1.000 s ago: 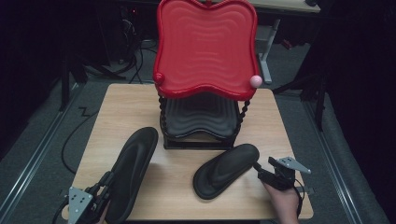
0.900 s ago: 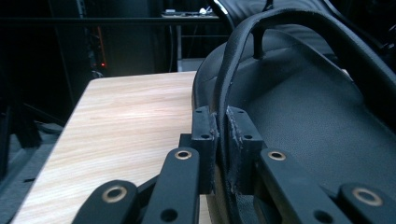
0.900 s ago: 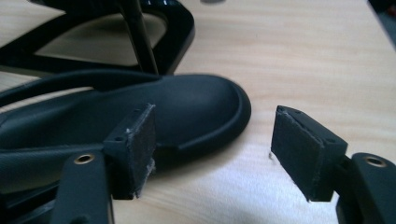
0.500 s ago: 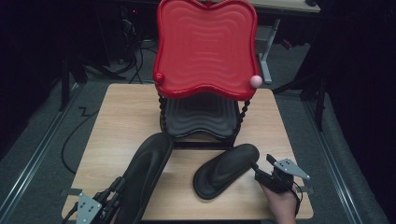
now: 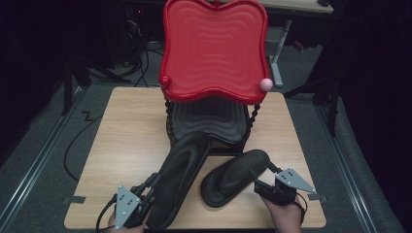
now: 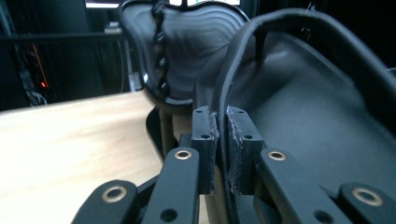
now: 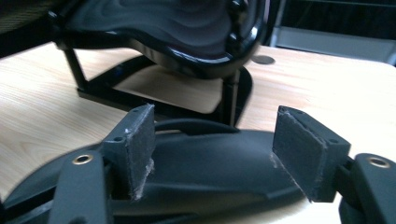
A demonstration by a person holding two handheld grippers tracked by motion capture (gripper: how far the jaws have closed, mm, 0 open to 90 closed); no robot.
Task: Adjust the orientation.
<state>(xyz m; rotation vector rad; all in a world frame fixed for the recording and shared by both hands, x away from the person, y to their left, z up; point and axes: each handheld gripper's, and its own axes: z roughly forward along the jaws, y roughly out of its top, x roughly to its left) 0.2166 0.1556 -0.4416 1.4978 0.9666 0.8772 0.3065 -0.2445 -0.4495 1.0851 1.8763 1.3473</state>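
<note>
Two black sandals lie on the wooden table. My left gripper is shut on the heel-end edge of the left sandal, whose toe reaches the foot of the rack. In the left gripper view the pads pinch a thin black edge of that sandal. My right gripper stands open at the heel of the right sandal. In the right gripper view its jaws straddle the sandal without pressing on it.
A two-tier rack stands at the table's middle back, with a red wavy tray on top and a black tray below it on beaded posts. The same black tray hangs just beyond the right sandal. Cables lie on the floor at left.
The left gripper has carried the left sandal rightwards and forward, so its toe now meets the rack's base. The right gripper has edged a little closer to the right sandal's heel.
</note>
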